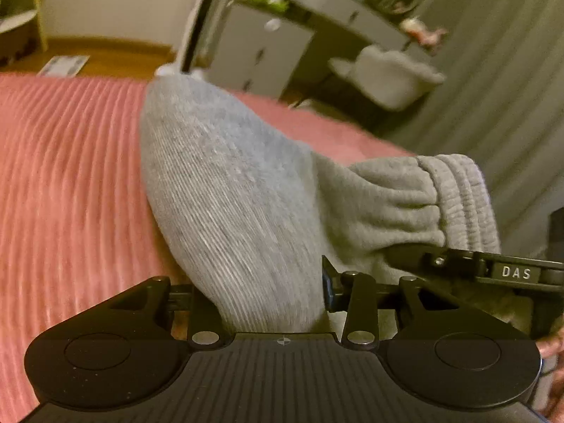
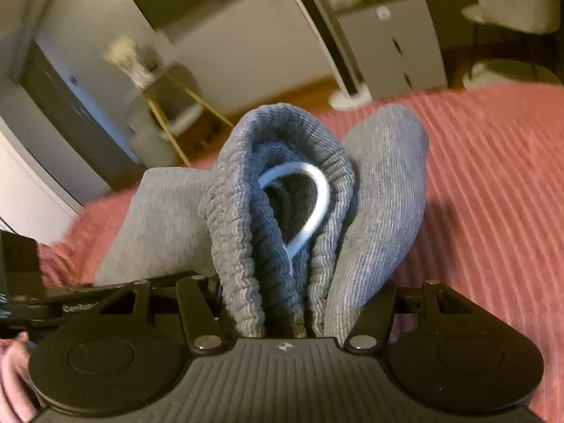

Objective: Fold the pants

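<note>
A bed under a pink ribbed bedspread (image 1: 70, 176) is carrying the grey pants (image 1: 225, 190); their far end is lying on the cover while the near, bunched part is rising off it. Beyond the bed's edge a wooden floor (image 1: 116, 53) is showing

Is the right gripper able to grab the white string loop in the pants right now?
Probably not. The right gripper already looks clamped on the bunched waistband of the gray pants, and the drawstring loop sits beyond it, tucked between the folds.
</note>
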